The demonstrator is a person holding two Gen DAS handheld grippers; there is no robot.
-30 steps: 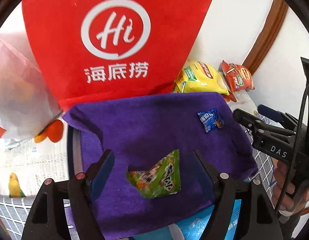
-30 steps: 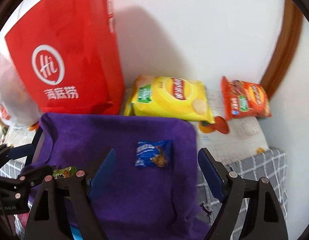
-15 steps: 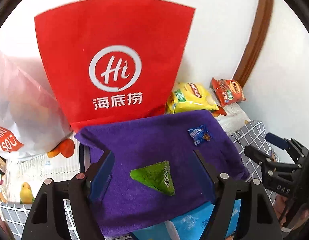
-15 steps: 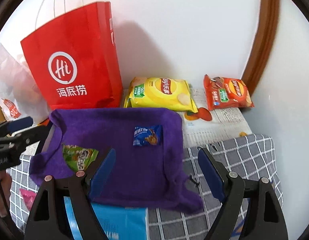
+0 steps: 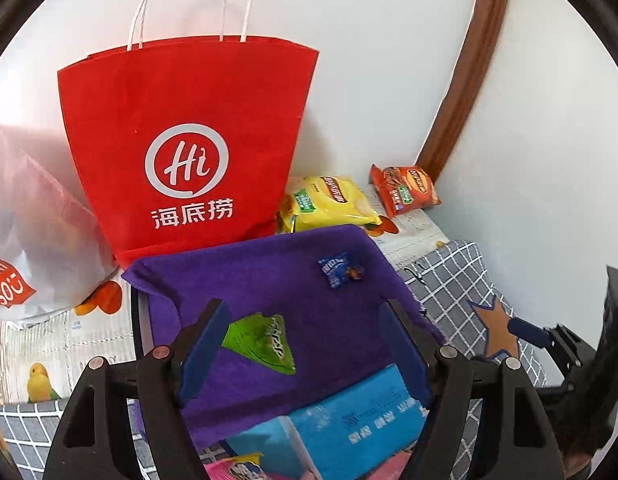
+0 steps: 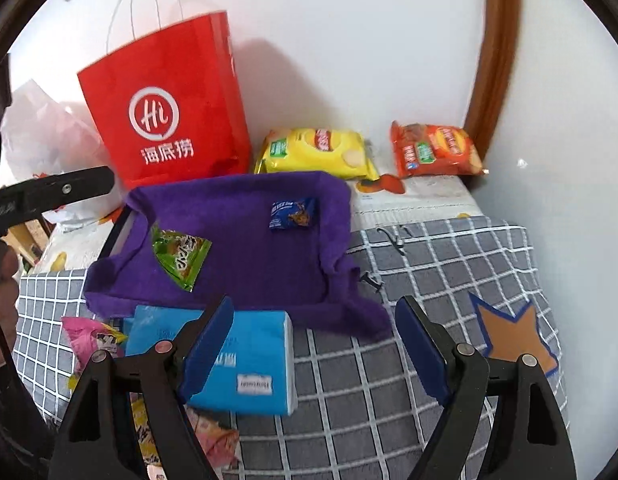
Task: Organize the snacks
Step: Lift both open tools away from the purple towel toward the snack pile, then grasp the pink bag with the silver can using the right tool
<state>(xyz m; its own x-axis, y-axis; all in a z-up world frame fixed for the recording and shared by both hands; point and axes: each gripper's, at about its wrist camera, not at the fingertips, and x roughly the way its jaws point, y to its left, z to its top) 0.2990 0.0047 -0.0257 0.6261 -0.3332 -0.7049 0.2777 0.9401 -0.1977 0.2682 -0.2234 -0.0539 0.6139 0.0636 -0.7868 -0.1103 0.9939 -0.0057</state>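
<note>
A tray draped in a purple cloth (image 5: 269,280) (image 6: 245,248) holds a green snack packet (image 5: 263,342) (image 6: 181,254) and a small blue packet (image 5: 341,272) (image 6: 291,214). My left gripper (image 5: 305,348) hangs open above the tray's near side, nothing between its fingers. My right gripper (image 6: 315,346) is open too, above the checked cloth in front of the tray. A yellow chip bag (image 5: 329,202) (image 6: 315,154) and a red chip bag (image 5: 405,190) (image 6: 435,150) lie by the wall. Pink and yellow packets (image 6: 93,338) lie at the front left.
A red paper bag (image 5: 189,140) (image 6: 165,108) stands behind the tray, with a white plastic bag (image 5: 33,220) to its left. A blue tissue pack (image 6: 249,364) (image 5: 349,420) lies before the tray. The grey checked cloth (image 6: 429,260) bears a star patch (image 6: 509,332).
Both grippers have drawn back and risen, so the tray looks smaller and the bag handles, tissue pack and checked cloth have come into view. The green packet lies flatter on the purple cloth.
</note>
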